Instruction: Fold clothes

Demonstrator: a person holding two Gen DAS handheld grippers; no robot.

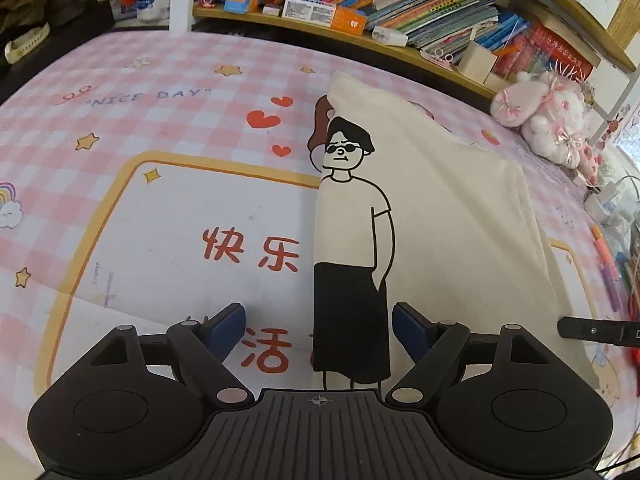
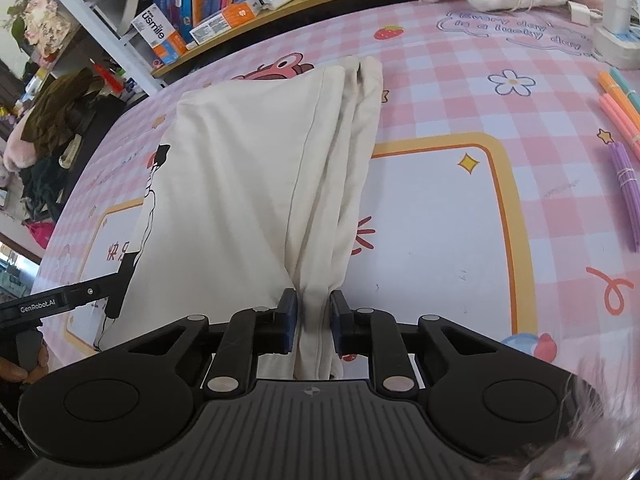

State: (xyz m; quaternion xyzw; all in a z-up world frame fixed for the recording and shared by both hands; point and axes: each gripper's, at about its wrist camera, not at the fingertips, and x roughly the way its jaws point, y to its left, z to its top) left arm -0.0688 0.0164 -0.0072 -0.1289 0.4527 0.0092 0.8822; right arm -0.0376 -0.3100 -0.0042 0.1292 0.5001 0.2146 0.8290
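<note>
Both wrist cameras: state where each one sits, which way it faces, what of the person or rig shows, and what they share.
Left wrist: sits behind the left gripper, angled down at the T-shirt's folded edge with the cartoon print on the pink table cover; its wide-open blue fingers show, plus a bit of the right gripper at the right edge.
Right wrist: sits behind the right gripper, angled down along the T-shirt's bunched side, which its pads pinch; the left gripper and a hand show at left.
Shared: T-shirt, table cover, bookshelf.
</note>
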